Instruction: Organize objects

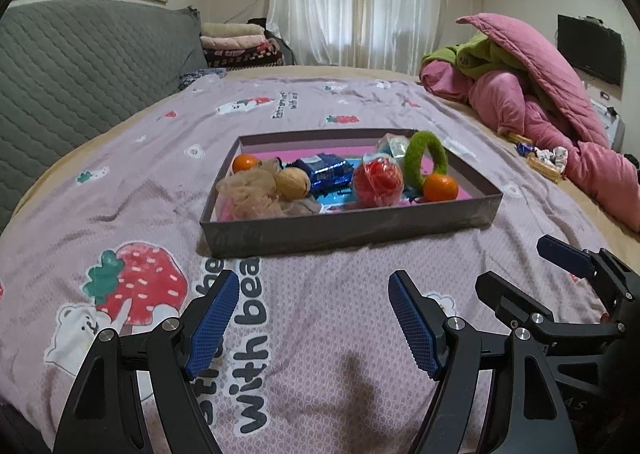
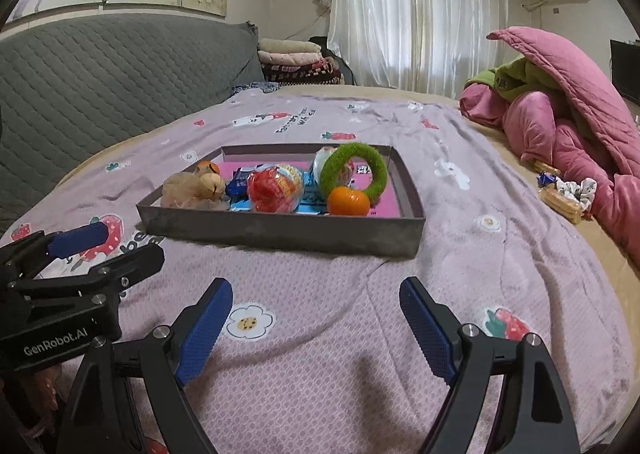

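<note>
A shallow grey box point(image 1: 352, 228) point(image 2: 280, 232) with a pink floor lies on the bed. In it are two oranges point(image 1: 440, 187) point(image 2: 348, 201), a red clear ball point(image 1: 378, 183) point(image 2: 272, 187), a green fuzzy ring point(image 1: 426, 157) point(image 2: 354, 169), a walnut point(image 1: 293, 183), blue wrappers point(image 1: 324, 169) and a beige mesh puff point(image 1: 250, 193) point(image 2: 182, 189). My left gripper point(image 1: 314, 294) is open and empty, short of the box. My right gripper point(image 2: 316, 300) is open and empty, beside the left one, which also shows in the right wrist view point(image 2: 120, 250).
A lilac strawberry-print blanket point(image 1: 320, 354) point(image 2: 460, 254) covers the bed. Pink and green quilts point(image 1: 540, 93) point(image 2: 560, 113) are piled at the right, with snacks and a hair tie point(image 2: 568, 193) beside them. A grey padded headboard point(image 1: 80, 65) stands at the left.
</note>
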A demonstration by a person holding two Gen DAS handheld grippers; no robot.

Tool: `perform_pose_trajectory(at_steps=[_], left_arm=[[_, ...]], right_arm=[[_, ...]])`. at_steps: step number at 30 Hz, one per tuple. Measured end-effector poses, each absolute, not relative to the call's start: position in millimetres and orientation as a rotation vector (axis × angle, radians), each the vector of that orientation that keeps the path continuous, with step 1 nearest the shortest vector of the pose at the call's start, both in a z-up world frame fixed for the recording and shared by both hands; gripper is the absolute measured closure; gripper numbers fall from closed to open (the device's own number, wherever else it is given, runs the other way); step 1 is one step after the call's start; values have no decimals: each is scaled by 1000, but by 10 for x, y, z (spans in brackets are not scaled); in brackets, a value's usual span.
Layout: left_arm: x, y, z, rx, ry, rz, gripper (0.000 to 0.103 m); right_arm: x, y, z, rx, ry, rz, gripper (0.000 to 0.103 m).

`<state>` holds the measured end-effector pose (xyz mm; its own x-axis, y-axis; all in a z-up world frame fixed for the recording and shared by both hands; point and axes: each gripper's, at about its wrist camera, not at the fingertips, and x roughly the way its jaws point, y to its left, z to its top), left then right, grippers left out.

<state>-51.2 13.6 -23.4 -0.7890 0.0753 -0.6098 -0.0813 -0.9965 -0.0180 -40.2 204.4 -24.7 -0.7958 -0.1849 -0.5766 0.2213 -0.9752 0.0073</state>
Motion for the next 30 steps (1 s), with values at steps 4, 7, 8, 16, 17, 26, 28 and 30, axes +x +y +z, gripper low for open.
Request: perform_pose_trajectory(at_steps=[4, 7, 8, 16, 17, 26, 28, 30], left_arm=[[-511, 129, -289, -1005, 13, 2897, 25], [-506, 131, -326, -1010, 16, 2895, 25], [-507, 131, -340, -1013, 20, 2893, 25], [-492, 114, -396, -1013, 7, 2900, 25], [-487, 112, -402, -1008, 5, 2903, 25], [-493, 68, -444, -1013, -47, 2902, 25], [-504, 72, -454, -1023, -49, 2901, 25], [-506, 91, -460, -1032, -21, 2922, 25]], right_arm=[[-391, 2027, -296, 899, 97, -2790, 18], [-380, 2042, -321, 905, 89, -2788, 18], [-377, 2048, -324, 906, 86, -2789, 18], [-379, 2089, -375, 918, 45, -2783, 18], [-383, 2096, -392, 923, 38, -2779, 18], [-413, 2120, -470, 947, 22, -2775, 18], [-409, 2116, -480, 948, 30, -2774, 18], [-407, 2106, -490, 949, 37, -2772, 18]])
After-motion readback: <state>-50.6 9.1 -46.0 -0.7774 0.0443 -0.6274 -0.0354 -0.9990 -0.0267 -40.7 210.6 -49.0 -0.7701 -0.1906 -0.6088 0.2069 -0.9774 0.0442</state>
